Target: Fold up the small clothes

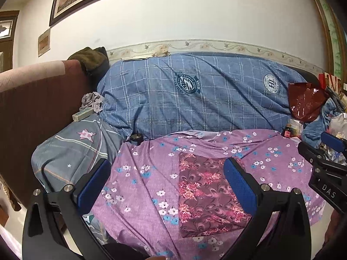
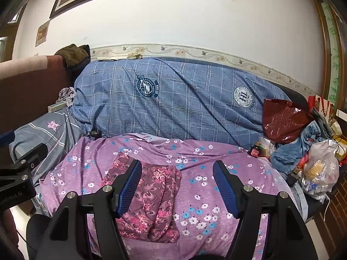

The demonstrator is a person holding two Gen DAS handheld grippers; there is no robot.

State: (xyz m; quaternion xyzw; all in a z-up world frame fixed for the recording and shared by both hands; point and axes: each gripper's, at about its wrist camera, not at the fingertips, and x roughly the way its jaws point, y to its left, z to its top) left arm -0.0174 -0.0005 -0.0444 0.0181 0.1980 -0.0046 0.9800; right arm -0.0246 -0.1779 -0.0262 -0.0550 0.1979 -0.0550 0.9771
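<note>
Lying flat on the purple flowered sheet (image 1: 141, 186), the small maroon garment (image 1: 203, 192) with pink swirls looks folded into a rough rectangle. Both the left gripper (image 1: 169, 186) and right gripper (image 2: 177, 186) hover above it, jaws spread wide, holding nothing.

Maroon paisley-and-floral folded garment (image 2: 149, 197) – soft matt cloth. Purple flowered bedsheet (image 2: 216, 195) – matt woven cloth, creased. Dark red plastic bag (image 2: 284, 119) – glossy, crinkled. Blue gripper pads (image 2: 130, 186) – ribbed, matt.
</note>
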